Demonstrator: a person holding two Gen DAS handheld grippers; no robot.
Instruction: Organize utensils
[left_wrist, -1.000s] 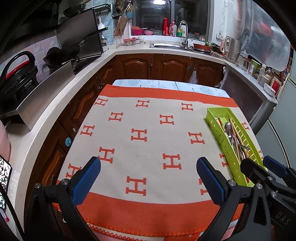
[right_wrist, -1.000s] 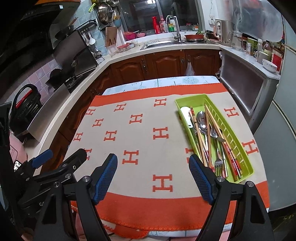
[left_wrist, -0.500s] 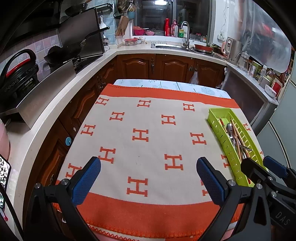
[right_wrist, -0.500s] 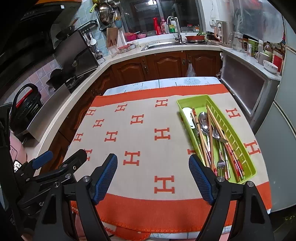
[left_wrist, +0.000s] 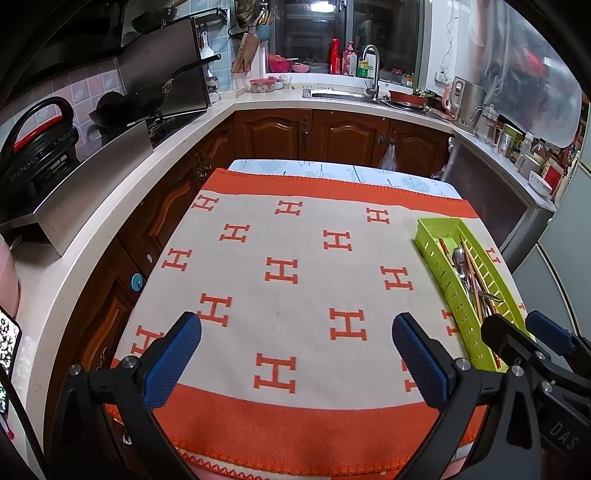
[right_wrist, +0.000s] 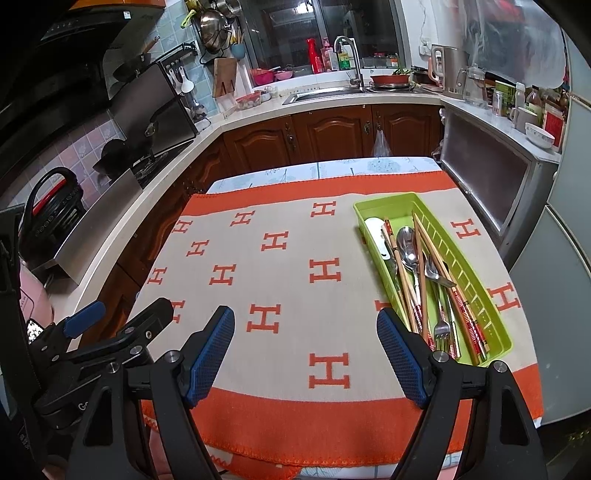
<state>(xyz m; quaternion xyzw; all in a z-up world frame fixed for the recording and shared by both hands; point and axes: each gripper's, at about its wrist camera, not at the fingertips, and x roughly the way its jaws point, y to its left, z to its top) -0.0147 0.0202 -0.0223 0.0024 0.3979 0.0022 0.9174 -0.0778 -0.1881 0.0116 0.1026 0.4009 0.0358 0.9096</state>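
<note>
A lime-green utensil tray (right_wrist: 476, 273) (left_wrist: 436, 258) lies on the right side of the table, on an orange and cream cloth (right_wrist: 280, 280) (left_wrist: 295, 280). Inside it are metal spoons (right_wrist: 408, 243), a fork (right_wrist: 441, 325), wooden chopsticks (right_wrist: 428, 243) and a white spoon (right_wrist: 376, 230). My right gripper (right_wrist: 306, 325) hangs open over the cloth's near edge, left of the tray, holding nothing. My left gripper (left_wrist: 296, 332) is open too, above the cloth's near middle. The right gripper's body (left_wrist: 524, 354) shows at the lower right in the left wrist view.
Wooden cabinets (left_wrist: 332, 136) and a white countertop (left_wrist: 110, 206) wrap around the table. A sink with a tap (right_wrist: 351, 62) is at the back, a stove with a wok (left_wrist: 122, 107) on the left, a grey appliance (right_wrist: 487, 166) to the right.
Both grippers have pulled back and up a little from the table, so the tray and cloth sit slightly farther off. Both stay open and nothing on the table has moved.
</note>
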